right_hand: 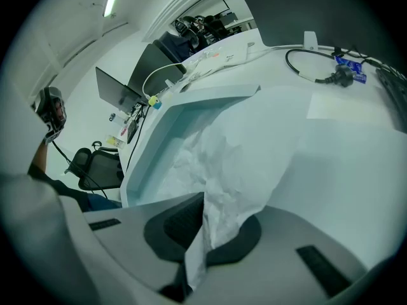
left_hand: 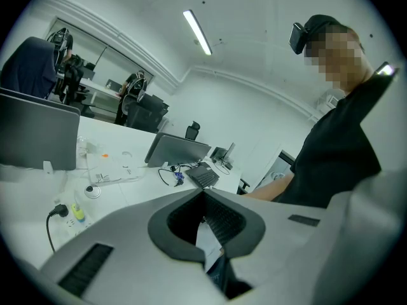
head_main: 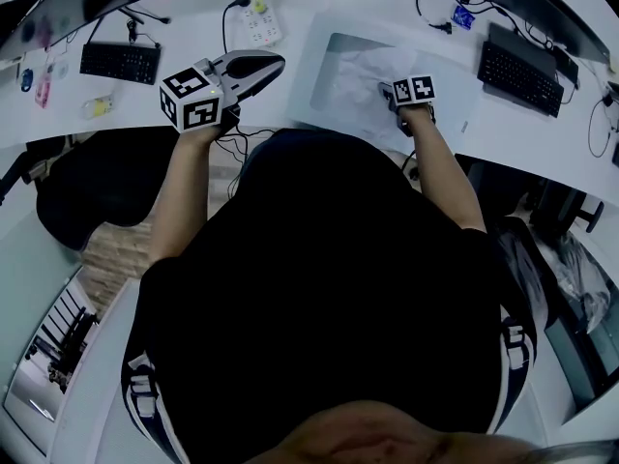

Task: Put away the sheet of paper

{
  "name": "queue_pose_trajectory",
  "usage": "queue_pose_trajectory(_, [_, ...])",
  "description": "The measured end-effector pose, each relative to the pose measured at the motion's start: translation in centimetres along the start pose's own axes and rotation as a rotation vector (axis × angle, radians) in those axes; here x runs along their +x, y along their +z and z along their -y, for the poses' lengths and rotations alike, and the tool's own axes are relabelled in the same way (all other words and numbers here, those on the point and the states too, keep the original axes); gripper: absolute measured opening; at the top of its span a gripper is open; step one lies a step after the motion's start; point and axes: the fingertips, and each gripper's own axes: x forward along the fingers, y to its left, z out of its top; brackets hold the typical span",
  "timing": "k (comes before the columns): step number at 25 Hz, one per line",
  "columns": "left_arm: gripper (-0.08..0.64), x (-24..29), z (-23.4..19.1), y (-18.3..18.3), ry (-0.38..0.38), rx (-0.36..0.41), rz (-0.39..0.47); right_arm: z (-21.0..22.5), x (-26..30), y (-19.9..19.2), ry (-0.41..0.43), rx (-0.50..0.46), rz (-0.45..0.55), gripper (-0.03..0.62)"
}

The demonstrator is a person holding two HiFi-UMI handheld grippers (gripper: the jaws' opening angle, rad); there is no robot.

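A crumpled white sheet of paper (head_main: 356, 77) lies in a shallow pale tray (head_main: 327, 54) on the white desk, ahead of me to the right. My right gripper (head_main: 388, 91) is down at the sheet's near right edge. In the right gripper view its jaws (right_hand: 203, 202) are shut on a fold of the sheet of paper (right_hand: 245, 151), which spreads away into the tray (right_hand: 149, 151). My left gripper (head_main: 277, 64) hangs above the desk left of the tray, away from the paper. Its jaws (left_hand: 205, 194) meet at the tips and hold nothing that I can make out.
A black keyboard (head_main: 121, 62) lies at the far left and another keyboard (head_main: 520, 73) at the right. A power strip (head_main: 259, 22) with a cable sits behind the left gripper. A black office chair (head_main: 102, 177) stands at my left. A laptop (left_hand: 175, 150) stands across the desk.
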Motion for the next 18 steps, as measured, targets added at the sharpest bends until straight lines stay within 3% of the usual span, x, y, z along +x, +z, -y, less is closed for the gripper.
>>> queue_pose_trajectory(18, [0.021,-0.4,-1.6,0.2,-0.027,-0.004,-0.029,-2.5,1.7,1.4,0.04,0.032,0.018,0.015])
